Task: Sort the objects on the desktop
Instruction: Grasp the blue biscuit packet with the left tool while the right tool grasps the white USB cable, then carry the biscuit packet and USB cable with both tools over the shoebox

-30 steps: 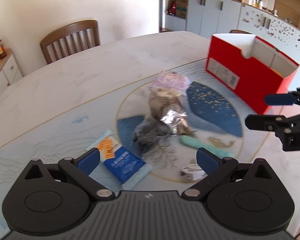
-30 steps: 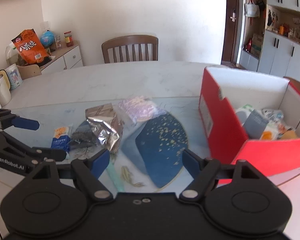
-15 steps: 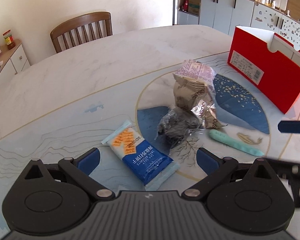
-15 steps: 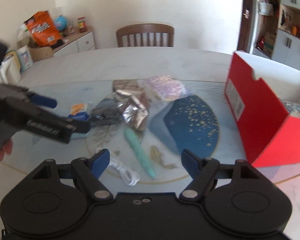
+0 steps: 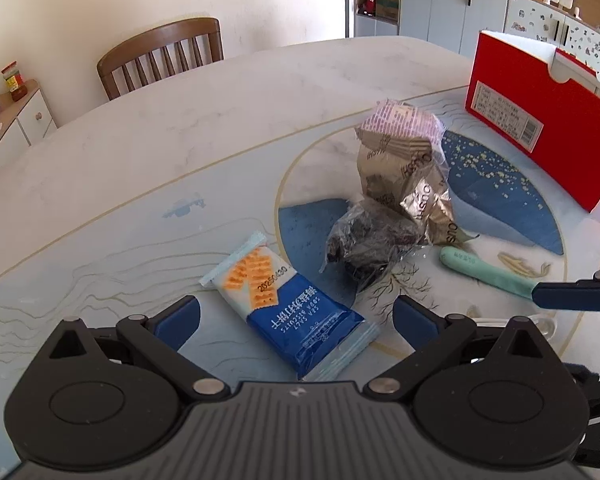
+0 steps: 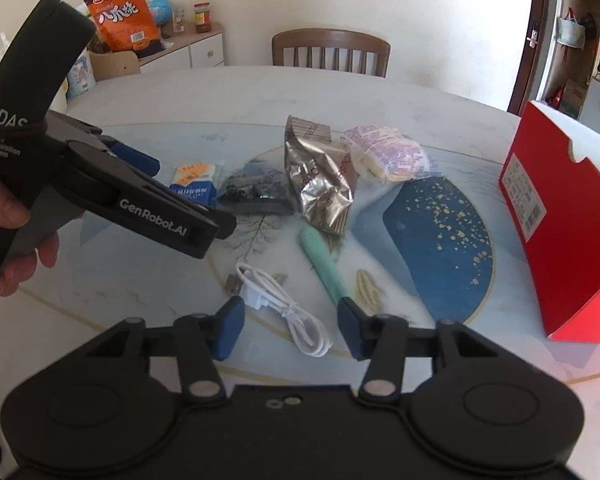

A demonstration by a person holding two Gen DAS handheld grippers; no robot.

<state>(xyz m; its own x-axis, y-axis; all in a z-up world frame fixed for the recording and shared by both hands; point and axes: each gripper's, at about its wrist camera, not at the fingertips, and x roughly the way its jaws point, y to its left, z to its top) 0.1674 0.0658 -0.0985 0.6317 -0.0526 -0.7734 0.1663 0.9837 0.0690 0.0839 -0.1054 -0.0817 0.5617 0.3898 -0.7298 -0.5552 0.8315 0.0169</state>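
My left gripper [image 5: 296, 322] is open, its jaws either side of a blue and white cracker packet [image 5: 292, 312] lying on the table. My right gripper [image 6: 291, 330] is open above a coiled white cable [image 6: 284, 304], with a mint green tube [image 6: 324, 266] by its right finger. Beyond lie a black crinkled bag [image 5: 374, 240], a silver foil bag [image 5: 410, 184] and a pink and white packet [image 5: 400, 120]. The red box [image 6: 560, 216] stands at the right. The left gripper also shows in the right wrist view [image 6: 184, 200].
A wooden chair [image 6: 332, 50] stands behind the table. A side cabinet [image 6: 180, 50] with an orange snack bag [image 6: 124, 14] and jars is at the back left. The table's front edge runs just under both grippers.
Both grippers have pulled back and swung left. The left one now frames the cracker packet; the right one has narrowed its jaws over the white cable, and the box has slid to the right.
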